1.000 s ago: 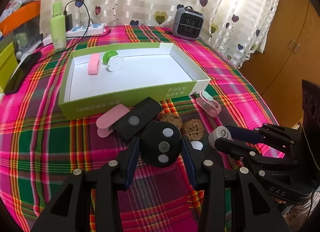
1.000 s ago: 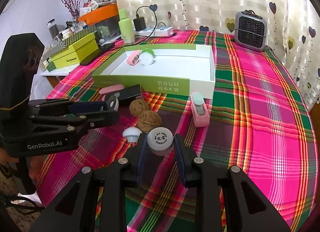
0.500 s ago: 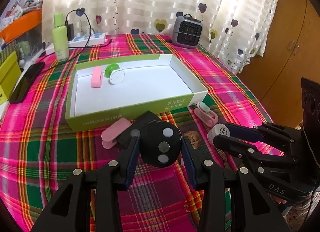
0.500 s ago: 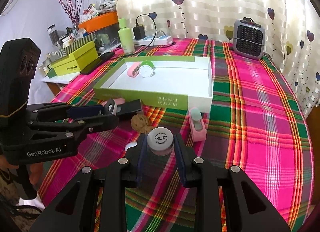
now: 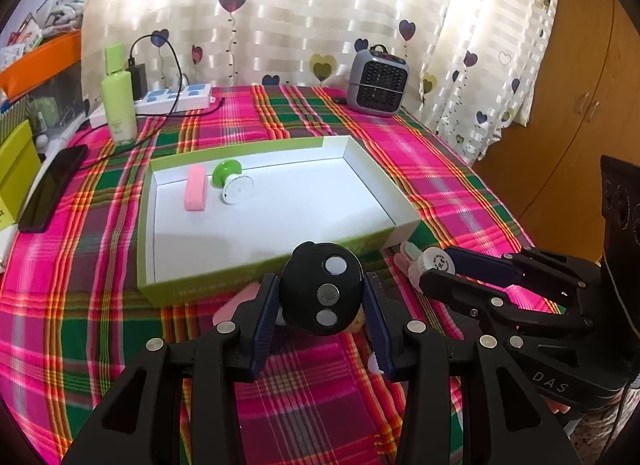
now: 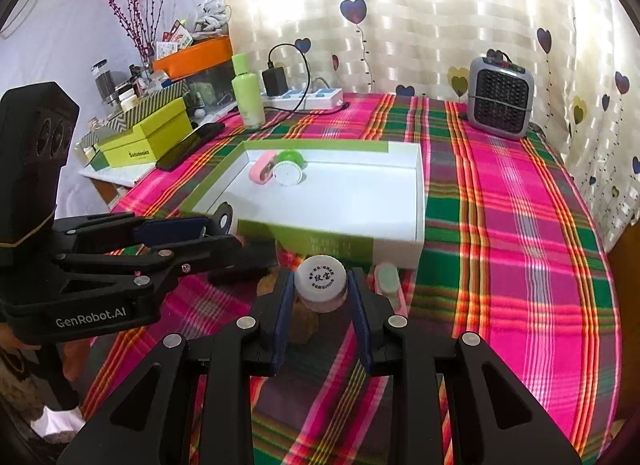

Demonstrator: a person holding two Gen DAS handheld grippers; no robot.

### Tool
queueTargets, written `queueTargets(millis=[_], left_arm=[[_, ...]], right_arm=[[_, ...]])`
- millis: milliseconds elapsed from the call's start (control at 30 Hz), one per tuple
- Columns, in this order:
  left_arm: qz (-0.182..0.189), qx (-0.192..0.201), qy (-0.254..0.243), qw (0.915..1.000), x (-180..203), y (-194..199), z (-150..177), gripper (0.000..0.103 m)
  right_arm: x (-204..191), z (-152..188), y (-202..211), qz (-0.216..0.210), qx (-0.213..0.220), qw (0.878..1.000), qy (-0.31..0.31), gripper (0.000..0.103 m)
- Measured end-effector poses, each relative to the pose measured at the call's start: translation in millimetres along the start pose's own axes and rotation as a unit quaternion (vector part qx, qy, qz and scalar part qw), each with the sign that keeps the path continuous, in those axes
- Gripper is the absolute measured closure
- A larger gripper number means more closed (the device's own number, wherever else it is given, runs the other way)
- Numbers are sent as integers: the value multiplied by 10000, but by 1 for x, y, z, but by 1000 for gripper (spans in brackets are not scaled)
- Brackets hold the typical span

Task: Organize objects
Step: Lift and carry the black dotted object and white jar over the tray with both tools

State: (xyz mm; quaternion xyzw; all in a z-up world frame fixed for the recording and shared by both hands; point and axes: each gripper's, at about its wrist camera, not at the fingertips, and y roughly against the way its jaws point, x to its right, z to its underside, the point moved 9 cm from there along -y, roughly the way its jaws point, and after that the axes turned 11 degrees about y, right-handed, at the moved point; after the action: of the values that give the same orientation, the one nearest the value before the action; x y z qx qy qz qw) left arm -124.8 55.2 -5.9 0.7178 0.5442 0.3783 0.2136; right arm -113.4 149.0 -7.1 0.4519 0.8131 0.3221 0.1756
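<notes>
The green box (image 5: 256, 281) is holding a pink case (image 5: 196, 187) and a green-capped jar (image 5: 232, 181). The left tool (image 5: 322, 305) is clenching a black disc (image 5: 322, 289) and the right tool (image 6: 320, 297) a white-lidded jar (image 6: 320, 279), both angling down near the box's front wall.

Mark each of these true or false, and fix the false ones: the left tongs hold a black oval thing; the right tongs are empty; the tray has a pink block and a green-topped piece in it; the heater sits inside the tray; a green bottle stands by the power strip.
1. The left tongs hold a black oval thing. True.
2. The right tongs are empty. False: they grip a small white-capped jar.
3. The tray holds a pink block and a green-topped piece. True.
4. The heater sits inside the tray. False: it stands on the tablecloth near the curtain.
5. A green bottle stands by the power strip. True.
</notes>
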Motion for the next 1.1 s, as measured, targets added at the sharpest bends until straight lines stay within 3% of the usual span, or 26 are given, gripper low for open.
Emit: queueTargets(millis=[1100], left_arm=[[-46,92,58,9999,-20,-63,-78,63]], right_arm=[[51,-59,-63,194,-81,9998,-47,74]])
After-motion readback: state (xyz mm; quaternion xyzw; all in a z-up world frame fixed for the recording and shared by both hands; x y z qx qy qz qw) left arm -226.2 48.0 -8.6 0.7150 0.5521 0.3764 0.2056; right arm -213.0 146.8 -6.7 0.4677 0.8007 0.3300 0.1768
